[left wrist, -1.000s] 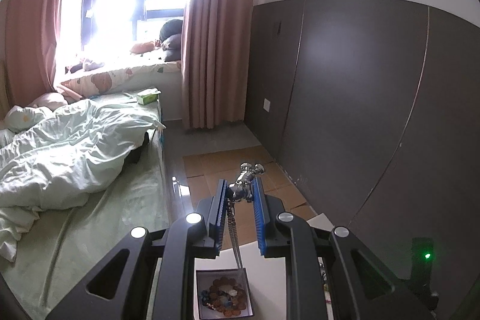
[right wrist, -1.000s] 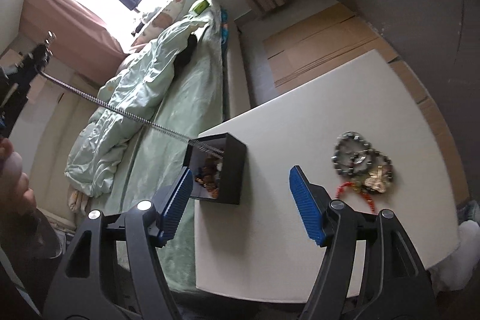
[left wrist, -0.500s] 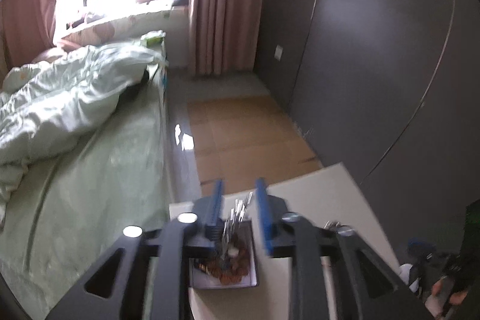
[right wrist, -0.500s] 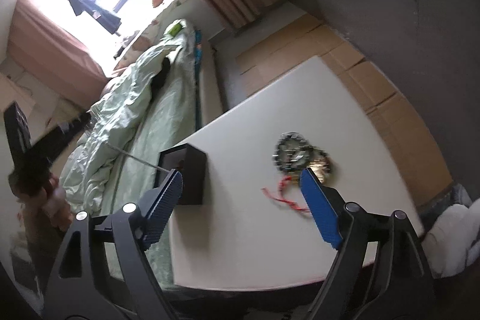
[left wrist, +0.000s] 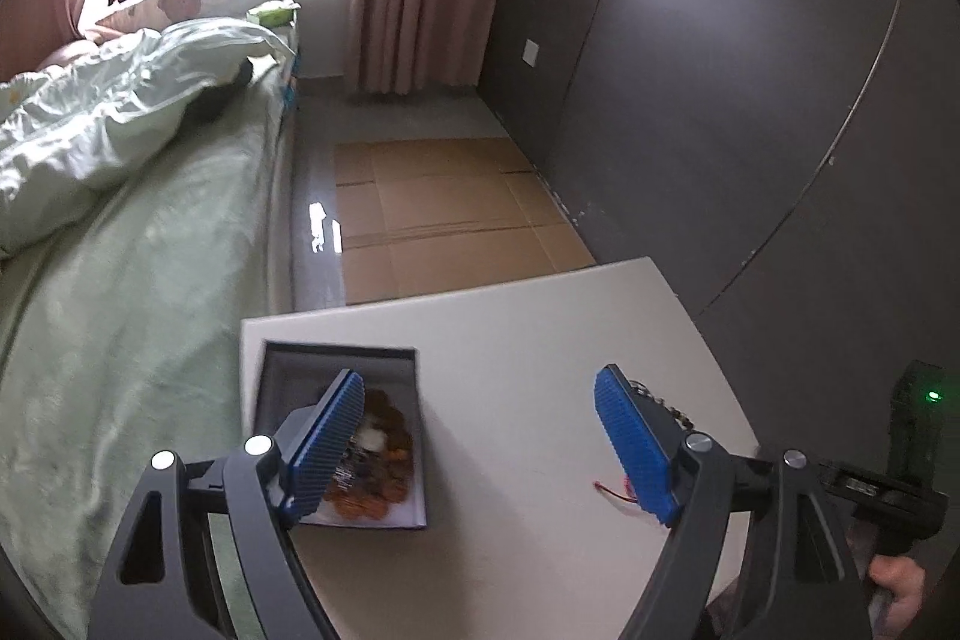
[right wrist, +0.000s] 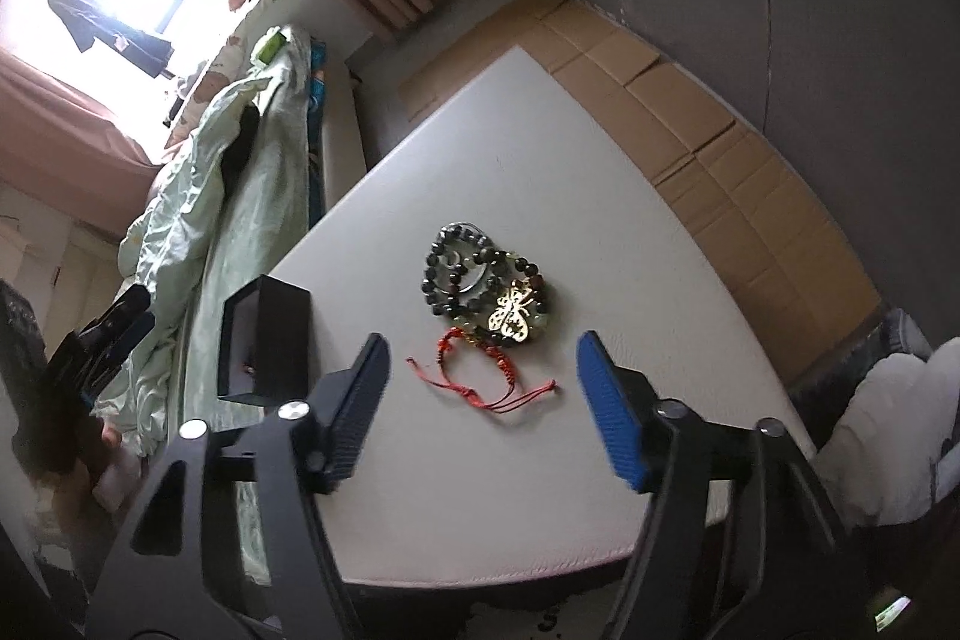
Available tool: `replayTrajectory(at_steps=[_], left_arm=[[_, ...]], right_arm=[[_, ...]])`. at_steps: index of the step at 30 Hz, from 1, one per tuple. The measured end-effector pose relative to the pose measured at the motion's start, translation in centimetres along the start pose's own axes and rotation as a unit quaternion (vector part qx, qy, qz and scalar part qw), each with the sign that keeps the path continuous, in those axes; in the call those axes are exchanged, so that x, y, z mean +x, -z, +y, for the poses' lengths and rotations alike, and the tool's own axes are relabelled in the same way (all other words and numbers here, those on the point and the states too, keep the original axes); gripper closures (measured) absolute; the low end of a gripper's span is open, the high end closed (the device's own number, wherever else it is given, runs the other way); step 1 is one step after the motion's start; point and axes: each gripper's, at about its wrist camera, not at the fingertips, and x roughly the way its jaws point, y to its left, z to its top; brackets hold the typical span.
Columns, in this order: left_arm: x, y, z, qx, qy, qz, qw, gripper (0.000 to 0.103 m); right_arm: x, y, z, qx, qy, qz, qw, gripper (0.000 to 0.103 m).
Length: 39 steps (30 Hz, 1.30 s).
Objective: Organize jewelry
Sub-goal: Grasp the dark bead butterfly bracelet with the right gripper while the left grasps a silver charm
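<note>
Jewelry is seen in two places on the white table (right wrist: 600, 172): a heap of orange-brown beads and a silvery chain (left wrist: 354, 466) is held inside the open black box (left wrist: 339, 370) near the table's left edge, while a cluster of dark bead bracelets (right wrist: 462, 274), a gold butterfly piece (right wrist: 511, 311) and a red cord bracelet (right wrist: 486, 376) is spread on the bare tabletop, well apart from the box. The left gripper (left wrist: 480, 451) is held with its blue pads spread wide and nothing between them, one pad over the box. The right gripper (right wrist: 480, 412) is likewise spread wide above the red cord, gripping nothing. A bed with a pale green quilt (left wrist: 108, 124) is seen beside the table, and flattened cardboard (left wrist: 432, 214) is laid on the floor beyond it.
</note>
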Motion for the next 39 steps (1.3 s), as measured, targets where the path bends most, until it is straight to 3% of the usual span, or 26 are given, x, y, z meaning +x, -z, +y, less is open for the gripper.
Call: replayTrajectory(at_steps=[4,7,23,24,25,26,27,30,34,39], left_arm=[[1.6,1.0,-1.3,-0.006,0.015,0.010,0.9998,0.026],[3.2,1.7,-1.9,-0.013,0.025,0.026,0.9993,0.027],[9.1,2.7,-4.0,-0.013,0.036,0.066,0.9971,0.031],[9.5,2.7,-4.1,-0.013,0.036,0.070,0.9968,0.031],[9.9,2.7,-4.2,-0.013,0.036,0.074,0.9965,0.032],[10.3,2.8,-4.4,-0.013,0.037,0.078,0.9962,0.033],[10.7,2.9,-4.7,-0.012,0.037,0.082,0.9959,0.034],[12.0,3.3,-5.5,-0.008,0.043,0.096,0.9944,0.040],[14.1,3.9,-6.5,-0.015,0.055,0.121,0.9910,0.053],[16.1,4.6,-8.1,-0.014,0.066,0.144,0.9872,0.064]], right_arm=[[2.2,-1.1,-0.4,0.005,0.005,0.009,1.000,0.057],[4.0,-1.8,-0.4,-0.001,0.020,0.019,1.000,0.060],[9.4,-3.1,1.3,-0.088,0.124,0.046,0.987,0.061],[9.6,-3.2,1.5,-0.096,0.132,0.045,0.986,0.066],[9.7,-3.2,1.5,-0.102,0.144,0.041,0.983,0.078],[9.7,-3.2,1.4,-0.101,0.142,0.040,0.984,0.082],[9.8,-3.2,0.9,-0.089,0.115,0.047,0.988,0.094],[9.3,-3.2,-0.2,-0.062,0.089,0.040,0.993,0.094],[7.2,-3.2,-1.9,-0.015,0.014,0.015,1.000,0.094],[5.3,-3.6,-3.3,0.024,-0.058,-0.004,0.998,0.094]])
